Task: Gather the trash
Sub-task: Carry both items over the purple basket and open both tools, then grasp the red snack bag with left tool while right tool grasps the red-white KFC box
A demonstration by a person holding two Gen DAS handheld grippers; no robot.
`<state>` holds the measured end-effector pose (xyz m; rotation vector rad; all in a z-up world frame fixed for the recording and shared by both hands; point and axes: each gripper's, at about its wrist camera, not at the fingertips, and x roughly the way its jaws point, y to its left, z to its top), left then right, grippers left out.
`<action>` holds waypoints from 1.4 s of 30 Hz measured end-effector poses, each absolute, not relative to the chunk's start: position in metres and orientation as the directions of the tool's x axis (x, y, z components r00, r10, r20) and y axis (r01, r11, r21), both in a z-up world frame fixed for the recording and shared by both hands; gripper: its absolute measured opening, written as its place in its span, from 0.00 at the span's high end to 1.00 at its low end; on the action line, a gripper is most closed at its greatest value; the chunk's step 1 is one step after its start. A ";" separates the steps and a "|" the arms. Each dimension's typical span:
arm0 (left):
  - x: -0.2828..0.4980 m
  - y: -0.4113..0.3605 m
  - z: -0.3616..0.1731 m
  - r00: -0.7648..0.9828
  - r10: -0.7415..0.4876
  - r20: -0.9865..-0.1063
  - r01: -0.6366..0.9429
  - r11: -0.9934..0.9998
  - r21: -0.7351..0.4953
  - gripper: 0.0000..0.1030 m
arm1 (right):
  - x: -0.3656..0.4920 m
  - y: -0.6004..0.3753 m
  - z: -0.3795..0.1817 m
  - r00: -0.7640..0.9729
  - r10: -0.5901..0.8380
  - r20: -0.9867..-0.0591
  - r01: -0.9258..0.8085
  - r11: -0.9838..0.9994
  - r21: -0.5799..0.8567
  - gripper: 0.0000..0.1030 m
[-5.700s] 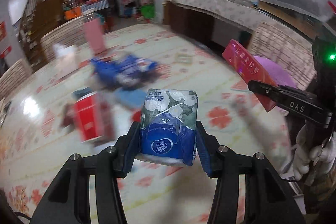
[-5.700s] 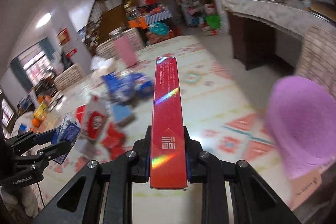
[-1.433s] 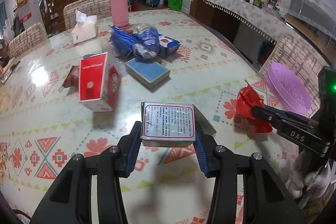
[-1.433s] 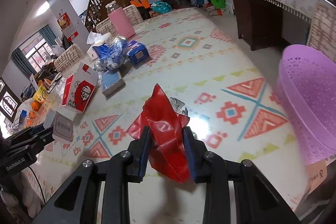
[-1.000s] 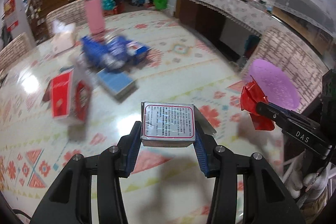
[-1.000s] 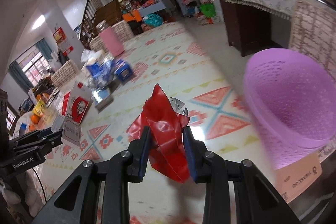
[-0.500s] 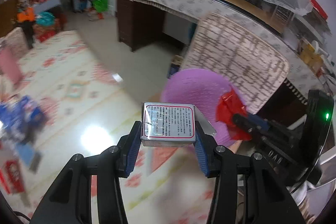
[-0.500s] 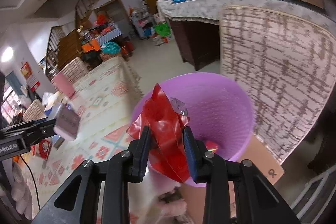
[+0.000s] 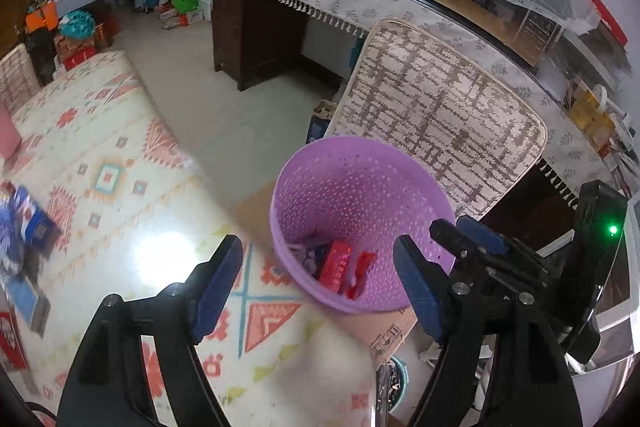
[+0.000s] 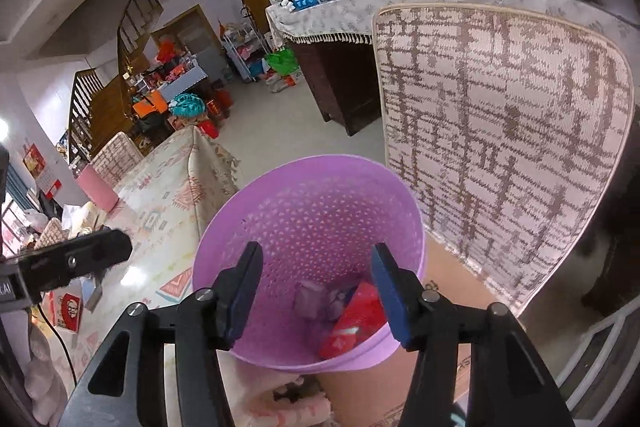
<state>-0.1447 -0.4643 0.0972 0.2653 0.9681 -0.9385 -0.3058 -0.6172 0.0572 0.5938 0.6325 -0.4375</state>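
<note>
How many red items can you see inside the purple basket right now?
2: a red box and a red wrapper beside it at the basket bottom; others may be hidden.

Woven chair back (image 9: 436, 115), patterned tablecloth (image 9: 100, 163)

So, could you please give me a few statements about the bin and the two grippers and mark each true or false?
1. Both grippers, left and right, are empty. True; their jaws have just been opening.
2. The bin is green. False: it is purple.
3. Red trash lies in the bin. True.
4. The bin stands on the patterned table. False: it stands on a cardboard box beside the table's edge.
5. The bin's wall is solid. False: it is perforated with small holes.
</note>
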 end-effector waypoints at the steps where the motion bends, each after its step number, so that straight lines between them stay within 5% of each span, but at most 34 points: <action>1: -0.145 -0.458 0.097 0.228 -0.557 -0.799 0.773 0.603 -0.200 0.26 | -0.306 -0.614 0.057 0.729 -0.195 -0.657 0.541 0.751 0.378 0.41; 16: -0.114 -0.298 0.102 0.369 -0.492 -0.788 0.609 0.769 -0.195 0.26 | -0.270 -0.527 0.061 0.728 -0.092 -0.679 0.428 0.835 0.346 0.34; 31: -0.012 -0.075 0.092 0.565 -0.273 -0.779 0.202 0.961 -0.190 0.26 | -0.222 -0.439 0.053 0.697 0.001 -0.717 0.312 0.900 0.305 0.32; 42: 0.110 -0.045 0.040 0.379 -0.492 -0.784 0.165 0.869 -0.466 0.26 | -0.203 -0.409 0.051 0.660 -0.005 -0.752 0.296 0.921 0.254 0.31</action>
